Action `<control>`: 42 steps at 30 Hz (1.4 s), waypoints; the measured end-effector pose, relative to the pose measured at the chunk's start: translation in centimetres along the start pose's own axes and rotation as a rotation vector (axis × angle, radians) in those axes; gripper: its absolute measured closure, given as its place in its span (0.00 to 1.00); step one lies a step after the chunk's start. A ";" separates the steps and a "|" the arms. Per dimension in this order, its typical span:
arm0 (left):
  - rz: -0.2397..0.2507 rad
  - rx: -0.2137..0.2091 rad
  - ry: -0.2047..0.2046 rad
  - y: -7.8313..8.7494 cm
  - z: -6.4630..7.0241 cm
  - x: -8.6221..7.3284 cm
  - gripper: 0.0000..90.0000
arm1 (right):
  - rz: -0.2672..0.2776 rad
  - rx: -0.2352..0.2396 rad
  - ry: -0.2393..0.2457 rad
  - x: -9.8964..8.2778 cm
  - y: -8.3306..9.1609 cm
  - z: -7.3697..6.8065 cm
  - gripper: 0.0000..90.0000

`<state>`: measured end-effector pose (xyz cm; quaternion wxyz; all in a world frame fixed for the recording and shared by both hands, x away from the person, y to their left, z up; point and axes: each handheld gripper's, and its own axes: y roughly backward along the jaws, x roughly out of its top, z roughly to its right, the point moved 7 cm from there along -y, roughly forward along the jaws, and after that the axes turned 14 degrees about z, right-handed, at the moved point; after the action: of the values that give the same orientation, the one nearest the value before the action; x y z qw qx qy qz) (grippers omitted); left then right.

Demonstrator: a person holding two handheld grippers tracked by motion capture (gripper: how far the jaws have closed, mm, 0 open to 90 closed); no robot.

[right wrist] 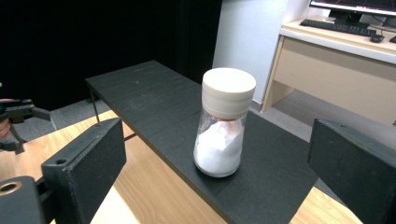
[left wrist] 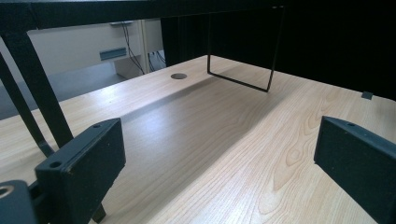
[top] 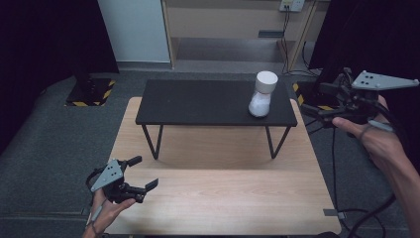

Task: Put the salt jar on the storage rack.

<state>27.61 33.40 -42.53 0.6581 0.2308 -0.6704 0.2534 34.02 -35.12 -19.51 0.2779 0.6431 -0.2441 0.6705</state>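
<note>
A clear jar [top: 261, 94] with a cream lid and white powder inside stands upright near the right end of a low black shelf [top: 198, 101] set on the wooden counter [top: 218, 193]. The right hand-held gripper [top: 317, 110] hovers off the shelf's right end, near the jar but apart from it, jaws spread wide and empty; in its own view the jar [right wrist: 222, 126] sits between and beyond them. The left hand-held gripper [top: 143, 173] is well apart at the counter's near left edge, jaws likewise wide and empty, pointing under the shelf.
</note>
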 end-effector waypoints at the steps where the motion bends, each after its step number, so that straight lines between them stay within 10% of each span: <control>1: 0.001 0.001 0.001 0.0 0.0 0.0 0.01 | 0.004 0.003 -0.002 -0.2 0.3 0.0 0.05; 42: 0.000 -0.019 0.008 -0.7 -0.2 -0.1 0.01 | 0.045 -0.013 -0.005 -2.1 3.4 -1.1 0.06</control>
<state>28.24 33.04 -42.58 0.6631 0.2234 -0.6701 0.2479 30.91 -37.00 -21.56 0.2663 0.6373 -0.2634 0.6735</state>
